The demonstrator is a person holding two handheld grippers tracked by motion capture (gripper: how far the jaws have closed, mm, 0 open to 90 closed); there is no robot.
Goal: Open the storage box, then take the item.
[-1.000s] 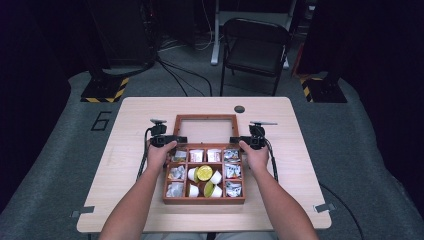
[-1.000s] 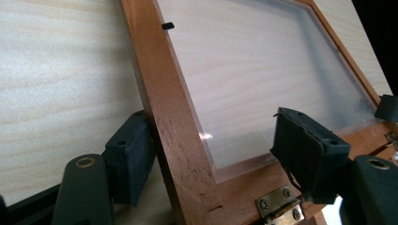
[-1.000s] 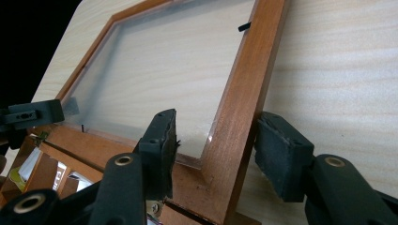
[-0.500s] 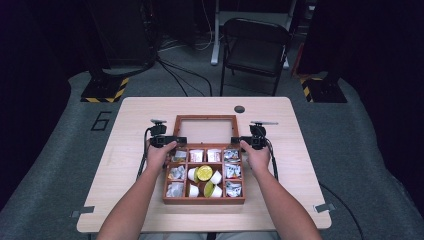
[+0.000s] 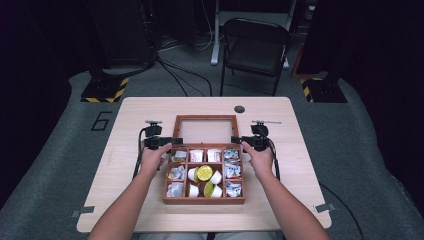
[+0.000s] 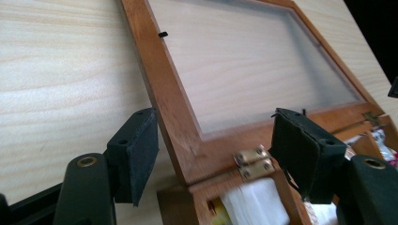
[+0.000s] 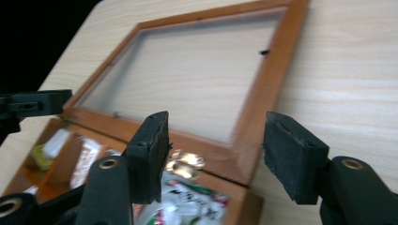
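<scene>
A reddish-brown wooden compartment box (image 5: 204, 175) is sitting at the middle of the pale wood bench (image 5: 125, 200), its glass-paned wooden lid (image 5: 205, 129) lying swung back flat on the far side. The compartments are holding silvery and white packets, with small white cups and yellow-green pieces in the centre ones. The left gripper (image 5: 168, 142) is hovering at the lid's left rear corner, its fingers (image 6: 141, 150) standing apart on either side of the frame near a brass hinge (image 6: 254, 161), not pressing it. The right gripper (image 5: 239, 140) is mirroring this at the right rear corner, fingers (image 7: 292, 154) spread wide around the frame edge. A black folding chair (image 5: 257, 47) is standing beyond the bench.
</scene>
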